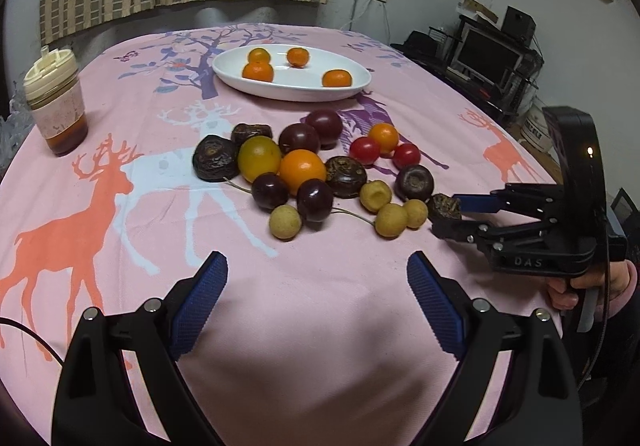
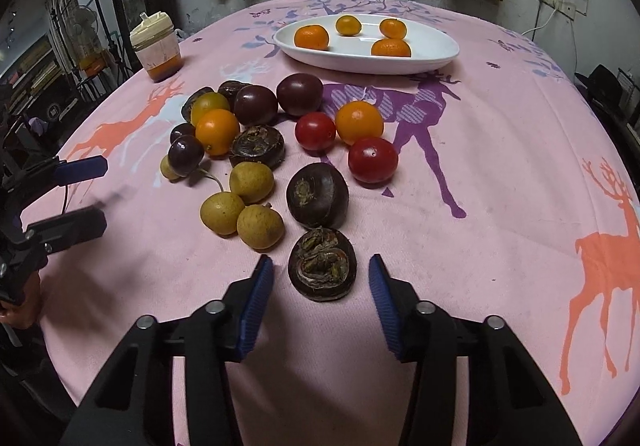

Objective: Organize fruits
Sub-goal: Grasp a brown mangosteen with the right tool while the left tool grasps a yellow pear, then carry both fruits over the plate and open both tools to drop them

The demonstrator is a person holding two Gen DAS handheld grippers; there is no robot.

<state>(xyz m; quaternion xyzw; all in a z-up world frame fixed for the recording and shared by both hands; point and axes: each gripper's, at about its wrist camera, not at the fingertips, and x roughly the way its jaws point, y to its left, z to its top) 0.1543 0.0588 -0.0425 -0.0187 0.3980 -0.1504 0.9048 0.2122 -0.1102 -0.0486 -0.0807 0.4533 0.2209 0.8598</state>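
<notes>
Mixed fruit lies in a loose heap on the pink deer-print cloth: dark plums [image 1: 300,137], orange [image 1: 302,169] and red [image 1: 364,149] cherry tomatoes, tan longans [image 1: 390,219] and dark water chestnuts [image 1: 214,157]. My right gripper [image 2: 320,262] straddles the nearest water chestnut [image 2: 322,264], which rests on the cloth with a narrow gap to each blue pad; the left wrist view shows that right gripper [image 1: 444,213] at the heap's right end. My left gripper [image 1: 316,262] stands wide open over bare cloth just in front of the heap, holding nothing.
A white oval plate [image 1: 224,65] with several small oranges stands behind the heap. A lidded jar [image 1: 54,105] with brown liquid is at the far left. A hand [image 1: 560,292] holds the right gripper's handle. Shelves and a monitor [image 1: 486,53] lie beyond the table's right edge.
</notes>
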